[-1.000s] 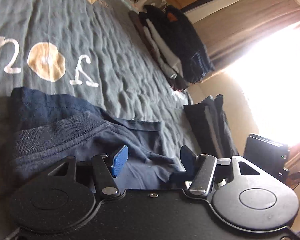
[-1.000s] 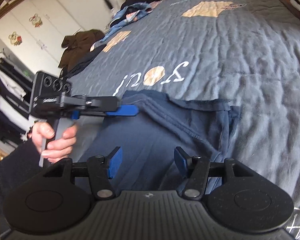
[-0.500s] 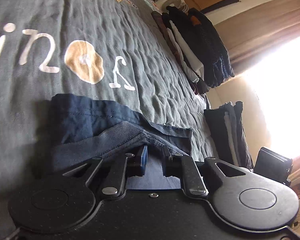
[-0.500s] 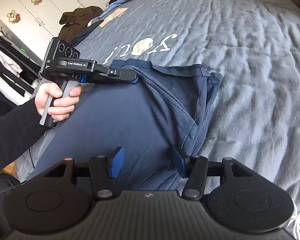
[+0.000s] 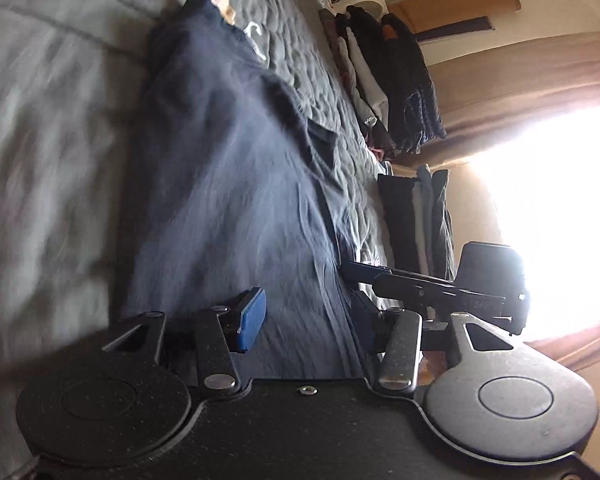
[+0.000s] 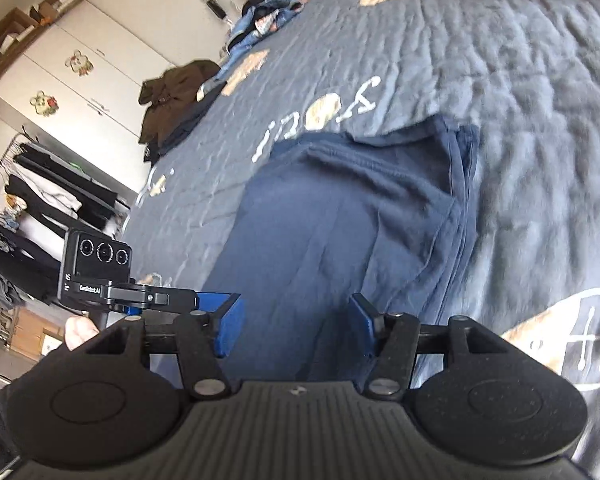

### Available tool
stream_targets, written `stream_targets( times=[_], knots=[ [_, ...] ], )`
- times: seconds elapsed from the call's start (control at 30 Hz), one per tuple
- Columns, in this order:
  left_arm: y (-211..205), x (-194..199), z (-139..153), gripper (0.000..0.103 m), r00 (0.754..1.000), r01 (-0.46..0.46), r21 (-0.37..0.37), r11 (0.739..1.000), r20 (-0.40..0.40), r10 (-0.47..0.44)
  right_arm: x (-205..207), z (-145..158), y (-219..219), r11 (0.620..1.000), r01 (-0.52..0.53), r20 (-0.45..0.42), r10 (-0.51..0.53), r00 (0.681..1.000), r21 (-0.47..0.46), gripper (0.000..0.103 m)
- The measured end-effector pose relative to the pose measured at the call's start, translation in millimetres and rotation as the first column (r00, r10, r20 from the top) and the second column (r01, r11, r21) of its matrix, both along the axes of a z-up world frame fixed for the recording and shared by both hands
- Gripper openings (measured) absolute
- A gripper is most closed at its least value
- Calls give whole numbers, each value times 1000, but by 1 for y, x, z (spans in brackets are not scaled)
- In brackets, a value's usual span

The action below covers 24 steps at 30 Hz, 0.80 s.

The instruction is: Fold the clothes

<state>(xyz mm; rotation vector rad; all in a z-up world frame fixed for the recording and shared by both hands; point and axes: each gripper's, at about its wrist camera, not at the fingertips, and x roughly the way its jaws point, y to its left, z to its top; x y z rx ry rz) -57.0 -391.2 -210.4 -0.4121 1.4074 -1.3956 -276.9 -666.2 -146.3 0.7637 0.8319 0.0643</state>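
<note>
Looking one view at a time, I note these lines.

Left wrist, my left claw: jaws opening, blue pads apart; cloth lies beneath the gap but neither pad presses it, so I judge it released.
Left wrist, navy garment: lies flat on the grey bedspread, its long axis running away from my claw toward the far end of the bed; the far edge reaches the pale lettering.
Left wrist, right claw: seen from the side at the garment's right edge, near mine; I cannot tell its gap from here.
Left wrist, why: both claws sit at the near hem, likely so I can lift it evenly for the next fold.

Right wrist, right claw: jaws parted, nothing pinched; cloth only lies below.
Right wrist, garment: long axis points away toward the lettering; layered edges stack along its right side, so I judge one fold done.
Right wrist, left claw: level, just left of mine, over the garment's near left edge.
Right wrist, hand: grips the left claw's handle.
</note>
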Motion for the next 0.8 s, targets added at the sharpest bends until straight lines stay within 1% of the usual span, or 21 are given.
stream_targets(
  times=[0.1,0.2,0.23,0.3,0.37,0.4,0.43,0.5,0.53,0.57,0.6,0.67,0.7,0.8],
  knots=[
    [27,-10,-2,47,1000,-22,9,1000,-8,22,-16,-7,10,1000,-6,-34,6,999,-19,56],
    [48,-18,-2,47,1000,-17,45,999,-3,18,-41,-7,17,999,12,-47,-14,999,-44,56],
    [53,-20,4,47,1000,-17,45,999,20,16,-50,-5,19,998,32,-51,-35,998,-53,57],
    [59,-25,18,48,998,-4,-2,1000,62,5,-66,1,23,994,89,-55,-93,994,-70,57],
    [63,-32,27,48,998,1,-66,998,56,3,-82,13,33,993,107,13,-106,994,-52,57],
    [63,-36,31,48,998,6,-88,996,59,-1,-87,20,42,995,92,54,-89,995,-43,57],
    [59,-39,33,49,997,18,-92,996,70,-11,-89,26,54,997,70,88,-67,994,-40,57],
    [51,-47,30,49,995,47,-72,996,87,-40,-85,29,75,999,24,106,-19,994,-45,57],
    [48,-51,25,49,993,62,-43,997,102,-57,-82,27,85,999,4,92,0,996,-53,57],
    [45,-54,19,49,990,72,-5,997,121,-71,-78,22,92,998,-4,59,8,998,-67,57],
    [45,-57,15,49,988,79,20,997,135,-81,-77,15,97,997,-3,19,5,1000,-82,57],
    [52,-60,10,49,985,81,29,996,152,-85,-80,-2,98,996,8,-45,-12,999,-94,55],
    [55,-61,8,49,984,80,34,996,159,-84,-85,-7,96,996,20,-52,-24,998,-87,53],
    [63,-60,11,49,983,60,47,997,169,-67,-101,-9,94,995,57,-33,-60,998,-88,53]
  ],
)
